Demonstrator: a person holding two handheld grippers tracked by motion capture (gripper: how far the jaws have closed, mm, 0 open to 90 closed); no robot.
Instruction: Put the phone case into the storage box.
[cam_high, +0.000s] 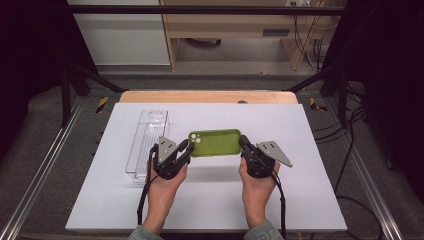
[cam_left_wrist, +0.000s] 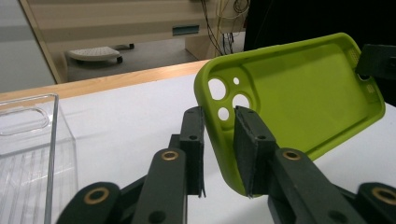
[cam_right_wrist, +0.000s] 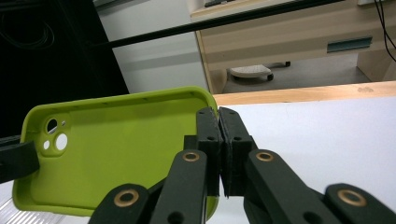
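Observation:
A lime-green phone case (cam_high: 215, 142) with camera cut-outs at its left end hangs just above the white table (cam_high: 210, 200), hollow side up, spanning the two grippers. My left gripper (cam_high: 189, 146) has the camera-end rim (cam_left_wrist: 212, 121) between its jaws, and the pads meet that rim near their tips. My right gripper (cam_high: 244, 142) is shut on the rim of the opposite short end; in the right gripper view its jaws (cam_right_wrist: 218, 114) pinch the thin wall of the case (cam_right_wrist: 121, 154). A hand holds each gripper from below.
A clear plastic box (cam_high: 148, 145) lies on the table just left of my left gripper, its wall close in the left gripper view (cam_left_wrist: 28, 154). A wooden edge (cam_high: 207, 96) borders the table's far side, with black frame bars and cables around it.

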